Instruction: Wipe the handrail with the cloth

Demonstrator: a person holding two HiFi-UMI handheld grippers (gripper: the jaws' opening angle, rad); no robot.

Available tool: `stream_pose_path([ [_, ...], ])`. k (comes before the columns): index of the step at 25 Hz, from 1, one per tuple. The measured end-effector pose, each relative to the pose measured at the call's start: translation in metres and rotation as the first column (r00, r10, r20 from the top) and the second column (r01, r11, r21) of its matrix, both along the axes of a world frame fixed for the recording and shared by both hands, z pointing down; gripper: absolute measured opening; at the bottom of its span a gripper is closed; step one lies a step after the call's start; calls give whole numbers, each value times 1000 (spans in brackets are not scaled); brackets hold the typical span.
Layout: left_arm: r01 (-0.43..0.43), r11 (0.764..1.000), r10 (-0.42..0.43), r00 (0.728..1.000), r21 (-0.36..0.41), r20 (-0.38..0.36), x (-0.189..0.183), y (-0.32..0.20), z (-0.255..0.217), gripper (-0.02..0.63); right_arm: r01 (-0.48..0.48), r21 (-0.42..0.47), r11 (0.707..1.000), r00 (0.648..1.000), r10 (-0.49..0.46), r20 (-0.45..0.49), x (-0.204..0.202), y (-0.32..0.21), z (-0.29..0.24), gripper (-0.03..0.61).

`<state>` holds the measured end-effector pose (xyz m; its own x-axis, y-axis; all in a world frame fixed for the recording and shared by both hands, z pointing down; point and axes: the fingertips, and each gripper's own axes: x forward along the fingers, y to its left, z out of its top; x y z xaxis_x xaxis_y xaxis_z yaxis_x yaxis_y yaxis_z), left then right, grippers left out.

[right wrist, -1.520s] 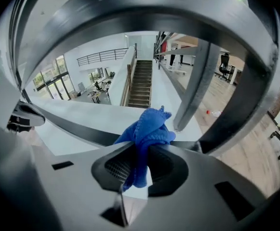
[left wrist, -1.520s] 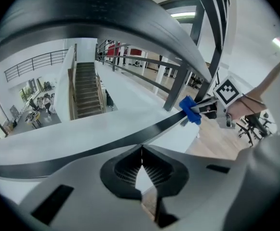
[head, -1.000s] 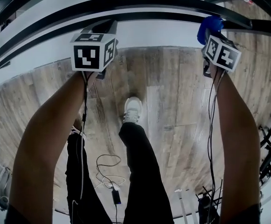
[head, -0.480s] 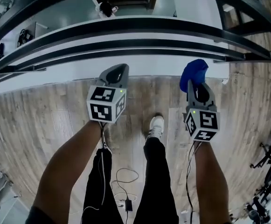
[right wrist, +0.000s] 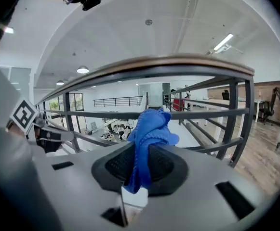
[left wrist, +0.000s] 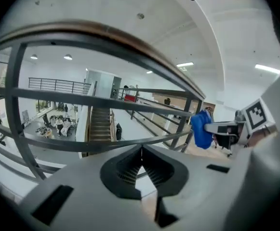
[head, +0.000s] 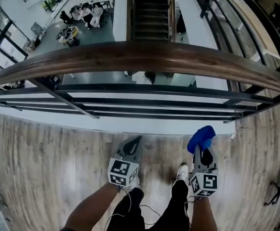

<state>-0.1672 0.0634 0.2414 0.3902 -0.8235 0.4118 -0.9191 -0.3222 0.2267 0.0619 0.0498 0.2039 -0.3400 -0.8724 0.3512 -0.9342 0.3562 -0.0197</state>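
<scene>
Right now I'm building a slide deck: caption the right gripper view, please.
Right gripper clamps a blue cloth short of the wooden handrail, not yet touching it.

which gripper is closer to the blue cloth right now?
Right. The right gripper is shut on the blue cloth, which sticks out past its jaws. The left gripper sits apart to the cloth's left, jaws together on nothing.

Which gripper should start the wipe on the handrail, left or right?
Right. The right gripper is shut on the blue cloth and faces the wooden handrail. The left gripper is shut on nothing.
</scene>
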Motion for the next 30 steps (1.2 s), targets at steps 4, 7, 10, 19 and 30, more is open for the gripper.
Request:
stream_pose_path([
  [4,-28,999,27,999,45,31,-20,64,-81,6,10,-5,1000,1000,-10,-23,-26,61,-61,69],
  [7,-32,998,30,998,50,46,-19,108,-126,6,43,-7,999,999,-43,-28,-42,105,-95,69],
  [10,15,996,-18,999,88,34,-5,129,-165,6,122,34,992,992,-121,-34,-49,131,-128,69],
  [19,102,960,-111,994,260,18,81,211,-254,6,182,221,958,983,-179,-36,31,219,-209,69],
  [30,168,933,-178,984,319,0,137,286,-274,6,179,244,953,984,-168,-63,95,284,-213,69],
])
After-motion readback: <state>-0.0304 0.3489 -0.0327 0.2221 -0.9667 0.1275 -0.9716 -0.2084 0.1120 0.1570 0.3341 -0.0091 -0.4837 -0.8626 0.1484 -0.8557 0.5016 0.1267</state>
